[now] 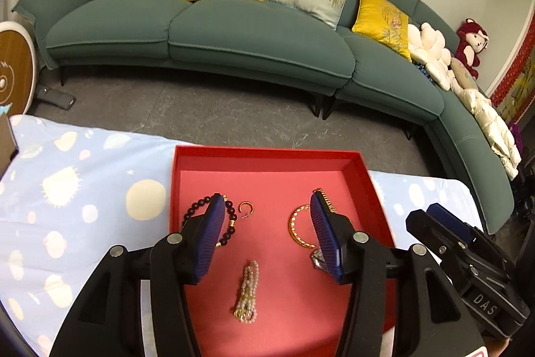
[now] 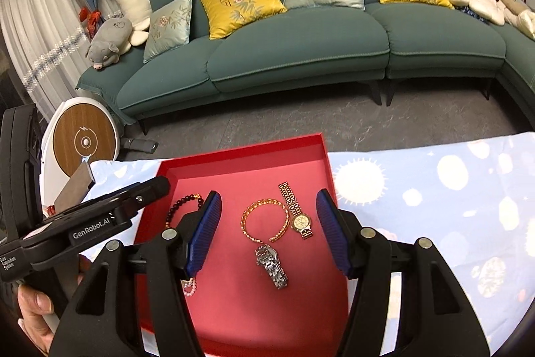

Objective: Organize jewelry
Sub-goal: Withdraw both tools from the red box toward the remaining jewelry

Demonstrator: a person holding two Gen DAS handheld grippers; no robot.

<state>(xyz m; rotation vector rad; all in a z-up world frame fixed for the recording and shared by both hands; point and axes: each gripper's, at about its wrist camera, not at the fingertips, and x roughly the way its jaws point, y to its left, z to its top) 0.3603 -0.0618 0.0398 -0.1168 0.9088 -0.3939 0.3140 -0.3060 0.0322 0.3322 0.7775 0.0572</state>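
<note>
My left finger [image 1: 209, 240] covers part of the dark bead bracelet [image 1: 230, 216]; my right finger [image 1: 326, 236] hides the gold watch [image 1: 326, 198] and most of the silver watch [image 1: 317, 260]. From the right wrist, the pearl strand [image 2: 190, 286] barely peeks out

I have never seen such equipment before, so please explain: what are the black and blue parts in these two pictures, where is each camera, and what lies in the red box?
No robot is here. A person holds two hand tools, each ending in a gripper with two blue fingers. A camera on each tool looks forward along its fingers: one picture comes from the left gripper, the other from the right gripper. Both are open and hold nothing. Below them a red tray lies on a light blue patterned cloth. In it are a dark bead bracelet, a small gold earring, a pearl strand, a gold chain bracelet, a gold watch and a silver watch.
</note>
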